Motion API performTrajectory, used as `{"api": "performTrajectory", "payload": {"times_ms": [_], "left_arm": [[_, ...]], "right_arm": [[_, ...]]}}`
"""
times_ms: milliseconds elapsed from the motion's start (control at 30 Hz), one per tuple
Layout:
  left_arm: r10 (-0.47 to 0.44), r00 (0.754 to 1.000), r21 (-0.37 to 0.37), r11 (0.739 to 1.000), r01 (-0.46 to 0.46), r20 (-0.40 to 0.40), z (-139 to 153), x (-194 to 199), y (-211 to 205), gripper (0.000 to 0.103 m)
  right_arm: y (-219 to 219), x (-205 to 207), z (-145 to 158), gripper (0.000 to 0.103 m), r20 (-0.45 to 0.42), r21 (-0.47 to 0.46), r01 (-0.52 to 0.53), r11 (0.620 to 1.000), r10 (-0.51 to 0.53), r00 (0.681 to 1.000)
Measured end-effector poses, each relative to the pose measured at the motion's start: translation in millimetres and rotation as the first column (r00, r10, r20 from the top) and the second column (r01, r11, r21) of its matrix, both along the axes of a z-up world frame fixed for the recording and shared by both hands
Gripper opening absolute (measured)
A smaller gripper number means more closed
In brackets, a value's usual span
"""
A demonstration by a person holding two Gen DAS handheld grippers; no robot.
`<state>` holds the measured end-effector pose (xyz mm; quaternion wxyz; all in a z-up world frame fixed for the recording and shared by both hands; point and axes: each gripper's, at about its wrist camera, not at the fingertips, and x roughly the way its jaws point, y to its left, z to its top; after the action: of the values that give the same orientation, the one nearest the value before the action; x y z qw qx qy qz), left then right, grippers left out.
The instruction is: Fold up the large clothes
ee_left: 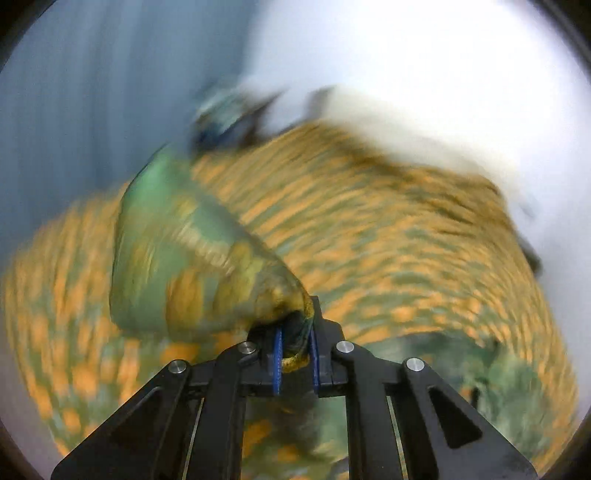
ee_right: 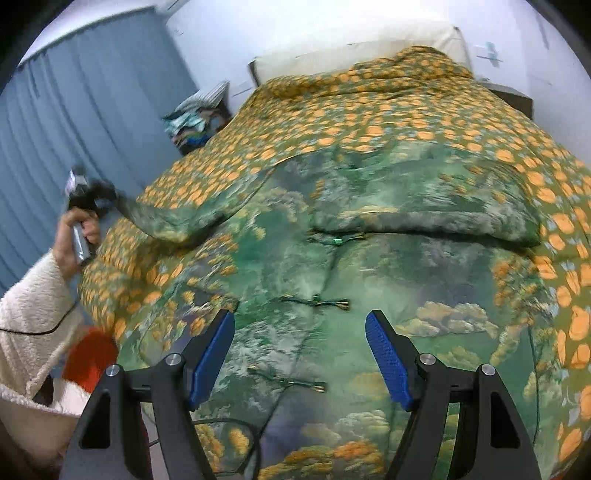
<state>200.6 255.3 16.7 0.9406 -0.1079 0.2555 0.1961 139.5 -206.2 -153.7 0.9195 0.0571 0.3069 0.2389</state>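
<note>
An orange-dotted bedspread [ee_right: 369, 110] covered the bed, and everything else sat around it. A cream headboard [ee_right: 354, 48] rose at its far end against the pale wall [ee_right: 295, 22]. Blue-grey curtains [ee_right: 92, 110] hung off its left side. A jumbled pile of clothes [ee_right: 195, 118] sat between curtains and bedspread, near the headboard's left corner.

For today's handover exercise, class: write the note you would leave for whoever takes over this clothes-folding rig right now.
Left gripper: shut on a sleeve end of the green printed garment, pulled out to the left.
Right gripper: open, holding nothing, above the garment's fastened front.
Garment lies front-up on the orange-spotted bedspread; the right sleeve is already folded across the chest.
Left: lay the held sleeve in, then fold the body.
</note>
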Motion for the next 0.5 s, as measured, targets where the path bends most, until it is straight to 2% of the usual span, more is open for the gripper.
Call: {"api": "performTrajectory", "payload": {"times_ms": [33, 67, 167, 233, 267, 300, 333, 367, 400, 433, 467, 500], "left_arm": [[-0.064, 0.998, 0.06, 0.996, 0.063, 0.017, 13.3, 10.6, -29.9, 0.01], [-0.146, 0.989, 0.137, 0.981, 0.141, 0.029, 24.5, 23.2, -73.3, 0.01], [-0.303, 0.953, 0.269, 0.917, 0.294, -0.006, 21.0, 55.5, -163.5, 0.011], [-0.391, 0.916, 0.336, 0.853, 0.399, -0.094, -9.0, 76.1, -223.1, 0.011], [-0.423, 0.892, 0.367, 0.814, 0.451, -0.158, -34.6, 84.7, -253.2, 0.011], [-0.436, 0.878, 0.385, 0.789, 0.479, -0.198, -52.2, 88.3, -268.6, 0.012], [-0.45, 0.852, 0.408, 0.748, 0.523, -0.267, -82.5, 92.0, -290.7, 0.014], [-0.455, 0.821, 0.42, 0.707, 0.569, -0.346, -114.5, 94.3, -308.6, 0.02], [-0.455, 0.789, 0.414, 0.677, 0.608, -0.413, -140.5, 91.8, -319.5, 0.024], [-0.444, 0.756, 0.4, 0.656, 0.64, -0.481, -165.8, 91.3, -327.1, 0.038], [-0.418, 0.728, 0.383, 0.648, 0.658, -0.543, -187.8, 91.9, -333.8, 0.045], [-0.398, 0.715, 0.371, 0.652, 0.661, -0.575, -202.5, 87.2, -334.0, 0.054]], "right_arm": [[-6.5, 0.8, -0.6, 0.073, 0.0, 0.011, 0.016, 1.0, -0.016, 1.0], [-16.4, 1.3, -0.7, 0.073, 0.001, 0.028, 0.037, 0.999, -0.037, 0.999], [-38.7, -2.5, 1.5, 0.073, 0.014, 0.06, 0.085, 0.995, -0.086, 0.996], [-52.0, -6.1, 2.7, 0.073, 0.021, 0.076, 0.111, 0.991, -0.113, 0.993], [-61.3, -8.7, 3.4, 0.073, 0.026, 0.084, 0.132, 0.988, -0.134, 0.991], [-68.2, -10.3, 3.2, 0.073, 0.028, 0.09, 0.145, 0.985, -0.148, 0.989], [-74.9, -12.1, 2.7, 0.073, 0.029, 0.095, 0.157, 0.983, -0.16, 0.987], [-83.1, -13.4, 2.1, 0.073, 0.028, 0.102, 0.175, 0.979, -0.178, 0.984], [-88.3, -13.7, 1.5, 0.073, 0.025, 0.105, 0.186, 0.977, -0.189, 0.982], [-93.8, -13.0, 0.9, 0.073, 0.018, 0.11, 0.196, 0.974, -0.199, 0.98], [-99.9, -10.1, 0.7, 0.073, 0.006, 0.115, 0.203, 0.973, -0.205, 0.979], [-102.6, -6.9, 1.3, 0.073, -0.004, 0.115, 0.204, 0.972, -0.205, 0.979]]}}
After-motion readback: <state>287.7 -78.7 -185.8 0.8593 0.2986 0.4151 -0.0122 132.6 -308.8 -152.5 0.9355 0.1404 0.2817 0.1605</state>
